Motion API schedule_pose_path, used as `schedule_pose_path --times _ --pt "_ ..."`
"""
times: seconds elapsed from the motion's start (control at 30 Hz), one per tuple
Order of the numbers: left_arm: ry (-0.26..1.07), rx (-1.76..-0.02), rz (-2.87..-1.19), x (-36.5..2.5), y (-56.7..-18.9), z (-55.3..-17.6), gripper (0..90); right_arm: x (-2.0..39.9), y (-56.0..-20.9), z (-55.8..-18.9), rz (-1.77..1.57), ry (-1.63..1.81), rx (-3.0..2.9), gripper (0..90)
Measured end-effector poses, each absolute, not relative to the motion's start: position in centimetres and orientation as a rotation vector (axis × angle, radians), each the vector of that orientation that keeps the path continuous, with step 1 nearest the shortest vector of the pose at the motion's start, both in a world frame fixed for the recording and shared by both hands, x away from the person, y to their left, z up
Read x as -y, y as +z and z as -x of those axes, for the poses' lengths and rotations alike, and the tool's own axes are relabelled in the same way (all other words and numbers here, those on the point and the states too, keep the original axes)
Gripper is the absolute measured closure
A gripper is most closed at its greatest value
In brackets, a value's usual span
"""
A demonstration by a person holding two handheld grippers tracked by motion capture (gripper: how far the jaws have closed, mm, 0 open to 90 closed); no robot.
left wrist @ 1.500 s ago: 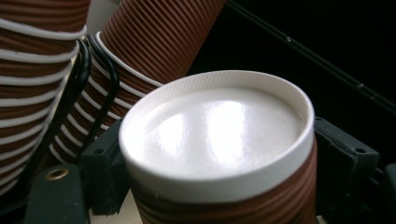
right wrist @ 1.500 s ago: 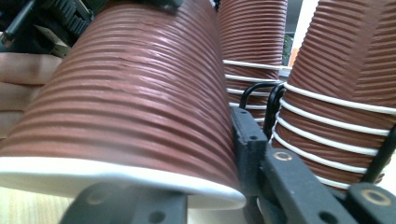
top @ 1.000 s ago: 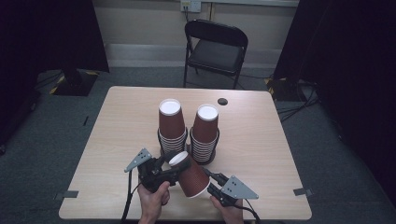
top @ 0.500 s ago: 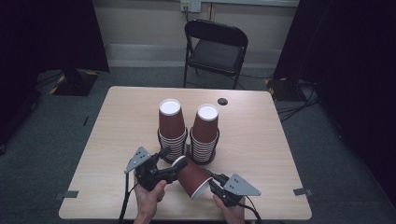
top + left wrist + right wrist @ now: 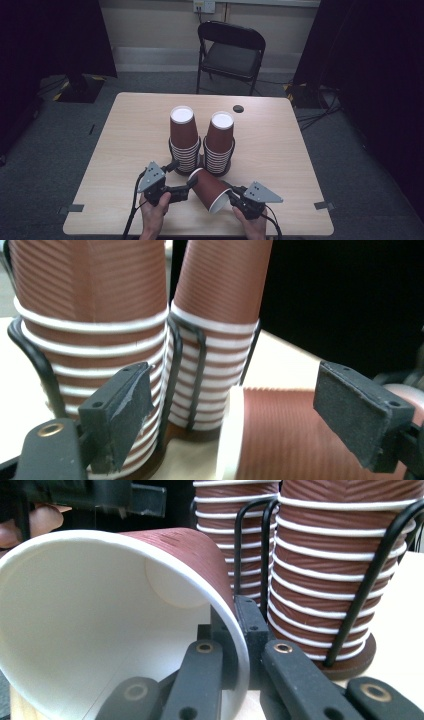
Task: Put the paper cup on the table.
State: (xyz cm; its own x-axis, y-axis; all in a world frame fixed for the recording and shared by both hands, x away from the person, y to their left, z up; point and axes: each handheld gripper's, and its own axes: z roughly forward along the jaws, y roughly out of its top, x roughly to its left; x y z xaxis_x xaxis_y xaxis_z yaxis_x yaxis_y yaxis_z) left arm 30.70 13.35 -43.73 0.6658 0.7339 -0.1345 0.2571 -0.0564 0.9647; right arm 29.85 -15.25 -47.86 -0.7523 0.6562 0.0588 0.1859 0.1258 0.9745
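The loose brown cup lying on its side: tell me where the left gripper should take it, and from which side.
Probably best at the narrow closed base of the loose cup, coming in from the left. It lies tipped with its open mouth toward the right gripper, shut on its rim, so the base end facing the left gripper is free, and its ribbed wall tapers there.

The high view looks forward and down on the tabletop (image 5: 125, 130); both gripper views sit low and close, sharing the cup stacks (image 5: 201, 137) at twelve o'clock.

cup (image 5: 210, 187): ribbed brown paper, smooth white inside | table (image 5: 280, 150): matt pale wood-grain
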Motion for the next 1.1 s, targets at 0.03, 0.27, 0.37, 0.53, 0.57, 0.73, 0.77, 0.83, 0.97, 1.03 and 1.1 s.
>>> schedule_pose_path --times 0.03,0.27,0.37,0.53,0.57,0.73,0.77,0.83,0.97,1.03,1.1 --pt "0.505 -0.822 -1.660 -13.2 -43.9 -30.6 15.6 15.3 -47.9 -29.9 -0.825 1.652 -2.031 88.0" --pt "0.567 -0.736 -1.750 -12.6 -44.5 -30.3 15.6 16.2 -47.5 -30.2 -0.866 1.628 -2.062 88.0" --pt "0.583 -0.718 -1.758 -12.5 -44.9 -30.0 15.6 16.4 -47.4 -30.3 -0.868 1.611 -2.070 88.0" --pt "0.608 -0.699 -1.762 -12.4 -45.5 -29.4 16.3 16.6 -46.9 -30.5 -0.870 1.593 -2.105 88.0" --pt "0.617 -0.695 -1.768 -12.4 -45.6 -29.3 16.3 16.6 -46.8 -30.5 -0.872 1.588 -2.114 88.0" --pt "0.647 -0.652 -1.801 -12.0 -45.8 -28.8 15.7 16.7 -46.4 -30.7 -0.871 1.575 -2.154 88.0" --pt "0.651 -0.631 -1.809 -11.9 -45.7 -28.7 15.5 16.7 -46.3 -30.7 -0.875 1.574 -2.162 88.0" --pt "0.671 -0.601 -1.830 -11.8 -45.7 -28.5 15.5 16.7 -46.2 -30.8 -0.874 1.572 -2.179 88.0" --pt "0.709 -0.542 -1.887 -11.3 -45.9 -28.2 15.8 16.9 -46.0 -31.0 -0.889 1.574 -2.207 88.0" --pt "0.738 -0.520 -1.910 -11.1 -46.0 -28.0 15.9 17.0 -45.8 -31.1 -0.890 1.573 -2.214 88.0" --pt "0.743 -0.492 -1.925 -10.9 -46.1 -27.9 15.9 17.1 -45.5 -31.2 -0.891 1.575 -2.221 88.0"
